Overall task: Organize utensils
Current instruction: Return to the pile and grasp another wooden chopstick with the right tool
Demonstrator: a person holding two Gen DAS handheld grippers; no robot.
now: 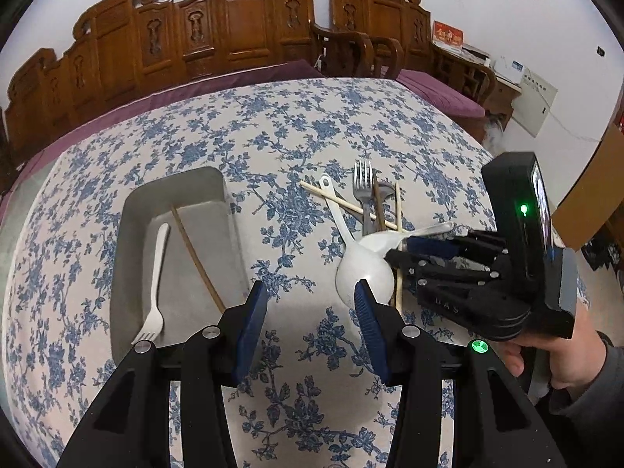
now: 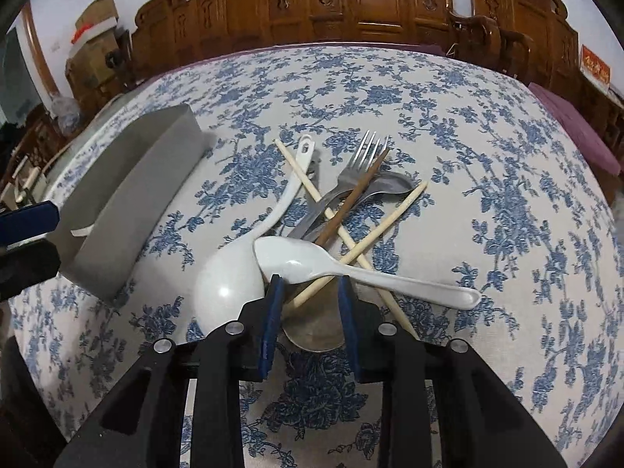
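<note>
A grey tray [image 1: 128,234] [image 2: 128,195] on the flowered table holds a white plastic fork [image 1: 154,292] and a brown chopstick [image 1: 197,261]. To its right lies a pile: a white ladle [image 1: 362,273] [image 2: 230,273], a white spoon [image 2: 351,269], a metal fork [image 1: 362,191] [image 2: 351,171], a metal spoon [image 2: 390,187] and several chopsticks [image 2: 390,218]. My left gripper [image 1: 312,316] is open and empty, between tray and pile. My right gripper [image 2: 310,292] [image 1: 397,253] is open, its jaws on either side of the white spoon's neck, over a metal spoon bowl [image 2: 312,323].
The table [image 1: 296,124] carries a blue-flowered cloth. Carved wooden benches [image 1: 234,31] with purple cushions stand behind it. Cardboard boxes [image 2: 93,46] stand at the far left in the right wrist view.
</note>
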